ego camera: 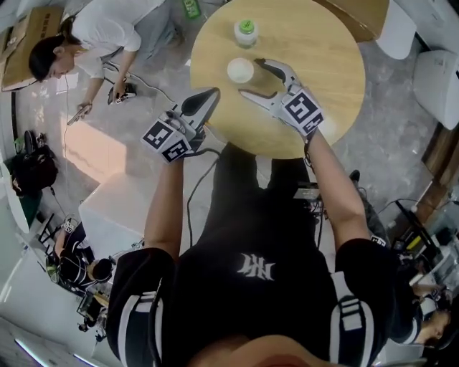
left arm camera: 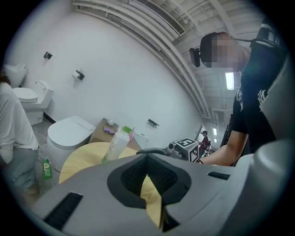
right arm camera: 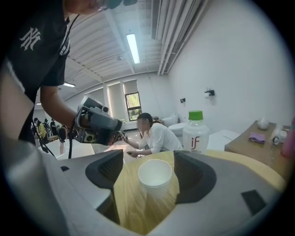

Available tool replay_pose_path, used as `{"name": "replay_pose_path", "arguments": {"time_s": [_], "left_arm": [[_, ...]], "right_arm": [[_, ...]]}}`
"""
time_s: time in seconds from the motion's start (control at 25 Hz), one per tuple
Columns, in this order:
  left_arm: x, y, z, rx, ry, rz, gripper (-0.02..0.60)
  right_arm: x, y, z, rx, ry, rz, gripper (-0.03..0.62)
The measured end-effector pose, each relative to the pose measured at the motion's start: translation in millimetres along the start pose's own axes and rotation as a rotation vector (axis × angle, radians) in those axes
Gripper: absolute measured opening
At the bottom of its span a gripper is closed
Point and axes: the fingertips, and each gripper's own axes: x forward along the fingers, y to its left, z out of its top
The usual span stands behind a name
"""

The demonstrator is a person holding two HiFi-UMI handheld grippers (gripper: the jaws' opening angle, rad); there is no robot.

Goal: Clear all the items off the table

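Observation:
A round wooden table (ego camera: pixel 323 107) carries a white paper cup (ego camera: pixel 240 70) and, farther back, a clear bottle with a green cap (ego camera: pixel 246 32). My right gripper (ego camera: pixel 252 77) is open over the table, and the cup (right arm camera: pixel 155 174) stands upright just ahead between its spread jaws without touching the pads. The bottle (right arm camera: pixel 195 133) stands behind the cup to the right. My left gripper (ego camera: pixel 214 93) hovers at the table's near left edge with its jaws shut and nothing in them. In the left gripper view the bottle (left arm camera: pixel 117 144) is ahead on the table (left arm camera: pixel 80 159).
A person (ego camera: pixel 93 36) crouches on the floor to the left of the table, beside a small green bottle (ego camera: pixel 191 7). White toilets (ego camera: pixel 437 72) stand to the right, a brown box (ego camera: pixel 358 14) sits behind the table, and a white block (ego camera: pixel 115 208) lies at the near left.

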Motion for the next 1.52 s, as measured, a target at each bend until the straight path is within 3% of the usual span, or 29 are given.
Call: {"name": "replay_pose_path", "arguments": {"time_s": [0.12, 0.2, 0.84, 1.04, 1.28, 1.52], "left_arm": [[0.4, 4.1, -8.7, -0.010, -0.005, 0.018, 0.012], [-1.4, 6.3, -13.8, -0.015, -0.003, 0.026, 0.012], [-32.6, 27.0, -29.5, -0.039, 0.001, 0.088, 0.012], [-36.4, 28.8, -33.3, -0.047, 0.021, 0.120, 0.012], [-52.3, 33.5, -22.9, -0.026, -0.012, 0.105, 0.012], [-49.4, 16.8, 4.0, -0.004, -0.063, 0.078, 0.012]], "right_arm": [[12.3, -5.8, -9.5, -0.020, 0.009, 0.018, 0.351], [19.8, -9.4, -16.1, -0.023, 0.023, 0.025, 0.403], [64.3, -14.3, -53.9, -0.048, 0.094, 0.041, 0.403], [59.7, -18.1, -58.4, -0.056, 0.096, 0.034, 0.359], [63.0, -10.9, -43.5, -0.060, 0.098, 0.023, 0.345], [29.4, -7.5, -3.0, -0.072, 0.066, -0.016, 0.341]]}}
